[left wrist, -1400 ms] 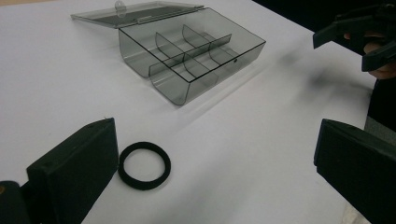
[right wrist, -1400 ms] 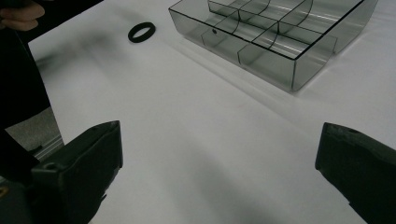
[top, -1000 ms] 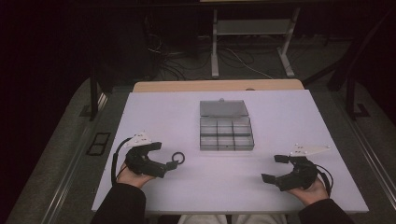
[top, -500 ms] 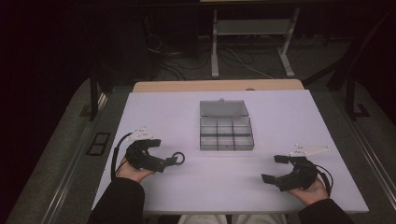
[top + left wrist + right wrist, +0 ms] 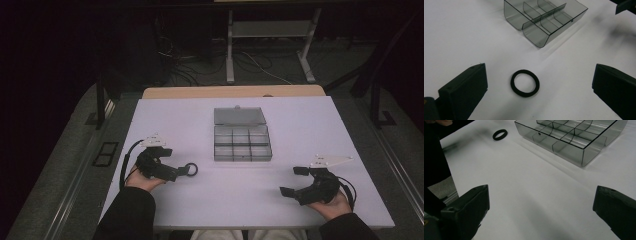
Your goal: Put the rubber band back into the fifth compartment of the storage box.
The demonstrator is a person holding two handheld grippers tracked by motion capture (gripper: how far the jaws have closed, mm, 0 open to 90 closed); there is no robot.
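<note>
Nearest, left gripper [image 5: 537, 92] spread wide around the black ring [image 5: 525, 83], flat on the table [image 5: 300, 125] just short of the clear box [image 5: 242, 142]. Best lowered level, then squeezed across the rim. Right gripper [image 5: 540, 213] also wide, holding nothing. Beyond, box open, lid back, compartments apparently empty.

Black ring [image 5: 525, 83]; smoky-grey clear box [image 5: 242, 142]; white table [image 5: 300, 120].

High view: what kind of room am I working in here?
Probably a lab or recording workspace: a bare white table, cables loose on the dark floor, and a metal stand behind. On the table, only a clear compartment box and a black ring.
</note>
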